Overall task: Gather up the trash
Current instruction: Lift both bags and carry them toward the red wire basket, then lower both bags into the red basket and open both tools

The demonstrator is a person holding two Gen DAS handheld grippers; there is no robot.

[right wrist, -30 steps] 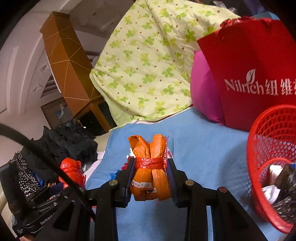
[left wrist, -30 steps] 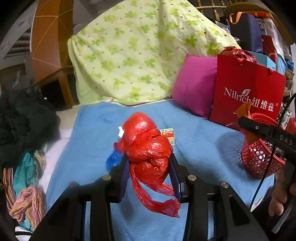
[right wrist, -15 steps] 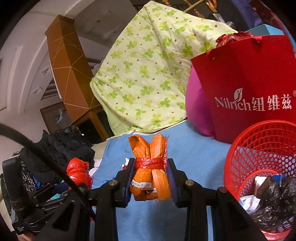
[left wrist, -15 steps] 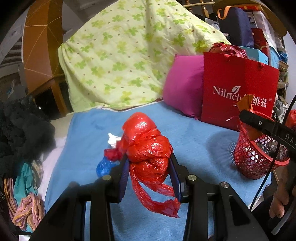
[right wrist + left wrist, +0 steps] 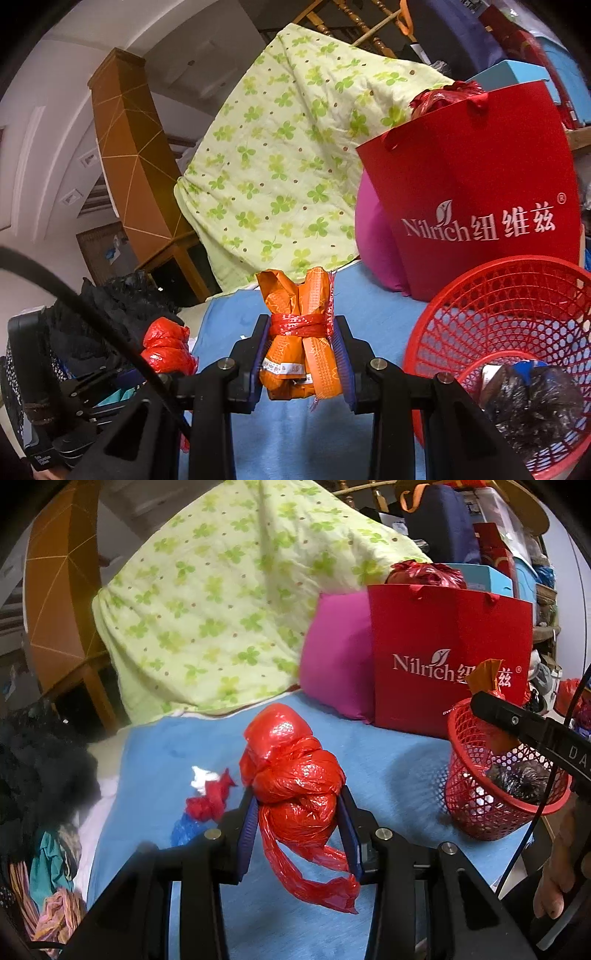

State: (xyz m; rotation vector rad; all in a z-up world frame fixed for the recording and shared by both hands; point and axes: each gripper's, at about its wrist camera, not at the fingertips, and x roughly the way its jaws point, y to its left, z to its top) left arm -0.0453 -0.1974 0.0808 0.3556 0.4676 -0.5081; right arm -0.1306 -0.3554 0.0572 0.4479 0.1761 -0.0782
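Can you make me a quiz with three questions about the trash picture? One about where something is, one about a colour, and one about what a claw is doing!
1. Where is the black crumpled bag?
A. On the pillow
B. In the red basket
C. Under the quilt

2. What colour is the bundle in the right claw?
A. Orange
B. Green
C. White

3. What is the left claw doing?
A. Open, holding nothing
B. Shut on the red plastic bag
C. Lying on the bed

Answers: 1 B, it lies inside the mesh. 2 A, orange wrapping tied with a red band. 3 B, both fingers press the bag's sides.
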